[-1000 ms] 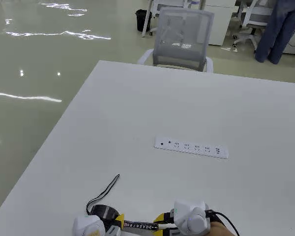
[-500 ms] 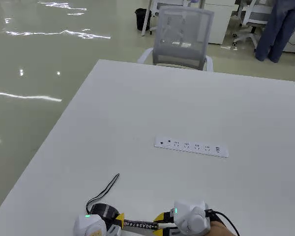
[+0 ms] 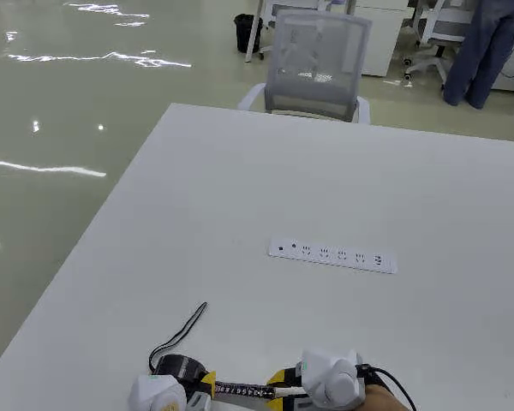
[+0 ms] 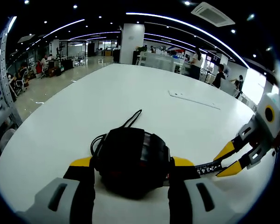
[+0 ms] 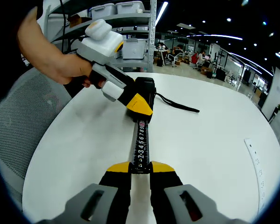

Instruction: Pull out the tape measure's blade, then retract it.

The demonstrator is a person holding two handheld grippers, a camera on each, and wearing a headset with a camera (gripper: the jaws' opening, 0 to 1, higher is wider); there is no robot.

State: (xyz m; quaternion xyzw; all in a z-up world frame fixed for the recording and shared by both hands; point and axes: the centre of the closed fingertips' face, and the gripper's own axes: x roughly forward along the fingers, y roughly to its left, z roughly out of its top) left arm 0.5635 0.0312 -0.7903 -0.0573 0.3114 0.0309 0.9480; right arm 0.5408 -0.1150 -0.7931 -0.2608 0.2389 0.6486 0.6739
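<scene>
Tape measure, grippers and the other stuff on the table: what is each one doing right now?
tape measure: held in the left gripper
blade: pulled out a short way, its end pinched by the right gripper
left gripper: shut on the tape measure
right gripper: shut on the blade
strap: lying loose on the table
power strip: nothing plugged in
chair: empty

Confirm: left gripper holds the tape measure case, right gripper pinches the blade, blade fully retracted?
Wrong on the blade: it is pulled out, not retracted. The right gripper view shows a numbered stretch running from the case to the right gripper. The rest holds: the left gripper clamps the case, and the right gripper pinches the blade.
</scene>
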